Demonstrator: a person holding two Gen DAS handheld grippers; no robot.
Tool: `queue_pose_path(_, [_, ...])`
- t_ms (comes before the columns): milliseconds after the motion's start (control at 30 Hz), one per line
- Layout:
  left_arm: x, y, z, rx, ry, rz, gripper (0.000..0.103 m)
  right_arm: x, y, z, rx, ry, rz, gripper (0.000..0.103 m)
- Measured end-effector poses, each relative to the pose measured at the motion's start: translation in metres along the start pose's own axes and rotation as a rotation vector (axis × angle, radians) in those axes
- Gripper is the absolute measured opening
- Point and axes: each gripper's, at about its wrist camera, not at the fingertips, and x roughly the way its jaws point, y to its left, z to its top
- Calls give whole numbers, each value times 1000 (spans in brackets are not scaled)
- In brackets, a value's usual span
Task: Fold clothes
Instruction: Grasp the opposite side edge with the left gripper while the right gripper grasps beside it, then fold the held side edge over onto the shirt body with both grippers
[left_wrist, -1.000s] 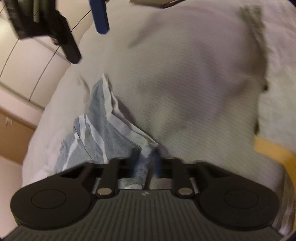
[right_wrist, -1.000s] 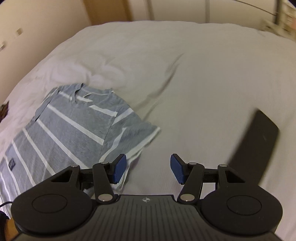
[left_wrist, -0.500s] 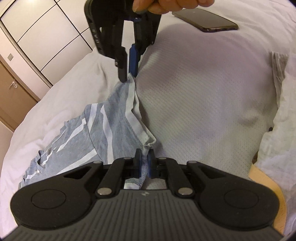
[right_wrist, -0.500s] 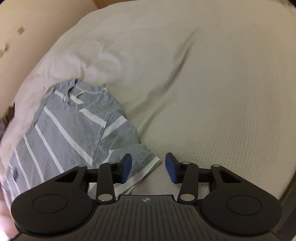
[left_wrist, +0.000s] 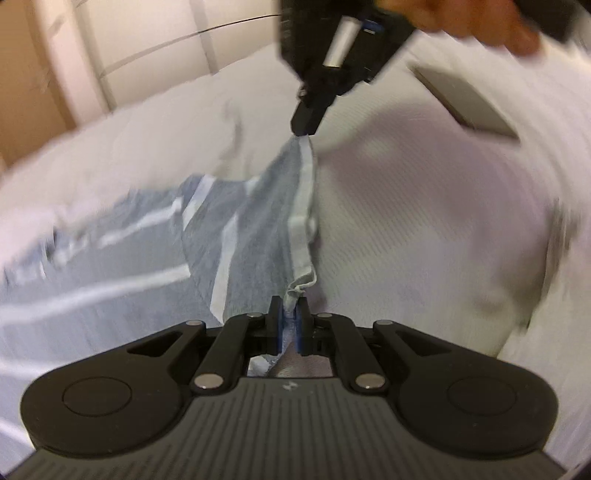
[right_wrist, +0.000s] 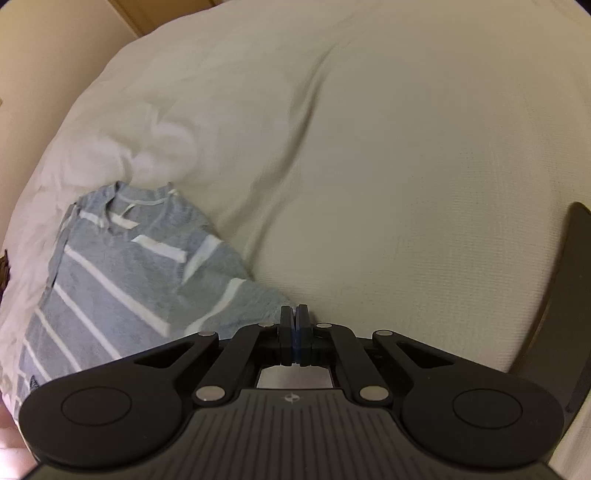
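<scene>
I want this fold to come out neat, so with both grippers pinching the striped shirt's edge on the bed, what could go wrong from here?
The left gripper and the right gripper each pinch only a thin bit of the striped shirt, so the hem may slip out. The phone lies close to the right gripper and could get dragged.

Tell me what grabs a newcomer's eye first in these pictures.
A grey striped T-shirt lies on the white bed, its edge stretched taut between two grippers. The left gripper pinches the near end; the right gripper pinches the far end. A dark phone lies beyond.
</scene>
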Motion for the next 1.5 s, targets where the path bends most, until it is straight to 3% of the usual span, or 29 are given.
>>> queue_pose_path(100, [-3, 35, 0, -321, 3, -66, 5, -2, 22, 8, -39, -14, 28, 2])
queue_pose_path(167, [2, 65, -9, -595, 22, -111, 4, -2, 41, 17, -69, -28, 68, 2])
queue_pose_path(233, [6, 89, -22, -840, 40, -139, 4, 1, 63, 27, -114, -45, 133, 2])
queue_pose_path(300, [11, 106, -37, -1020, 57, -154, 4, 4, 82, 35, -179, -76, 217, 8])
queue_pose_path(367, [13, 116, -47, -1124, 72, -164, 4, 7, 95, 42, -225, -111, 223, 18])
queue_pose_path(467, [12, 122, -56, -1195, 79, -182, 5, 12, 95, 44, -235, -126, 199, 19])
queue_pose_path(733, [5, 139, -88, -1472, 88, -218, 5, 62, 90, 7, -360, 43, 105, 19])
queue_pose_path(800, [8, 142, -94, -1511, 93, -233, 5, 72, 98, -1, -411, 66, 98, 18])
queue_pose_path(900, [15, 147, -97, -1524, 96, -249, 5, 79, 110, -6, -516, 32, 33, 20])
queue_pose_path(933, [16, 147, -97, -1519, 97, -253, 5, 79, 112, -6, -553, 14, 16, 22])
queue_pose_path(1000, [18, 147, -96, -1490, 97, -256, 5, 80, 117, -4, -650, -6, -3, 37])
queue_pose_path(1033, [18, 147, -95, -1464, 99, -256, 5, 81, 119, -1, -701, -1, 2, 39])
queue_pose_path(1267, [18, 147, -82, -1252, 108, -248, 5, 108, 132, 13, -1029, 121, 19, 39])
queue_pose_path(1433, [17, 149, -85, -1238, 110, -263, 5, 123, 132, 23, -1077, 231, 51, 39])
queue_pose_path(1467, [17, 150, -87, -1244, 110, -267, 5, 123, 131, 25, -1067, 248, 56, 37])
queue_pose_path(1500, [16, 150, -88, -1252, 111, -273, 5, 121, 131, 26, -1054, 260, 58, 24])
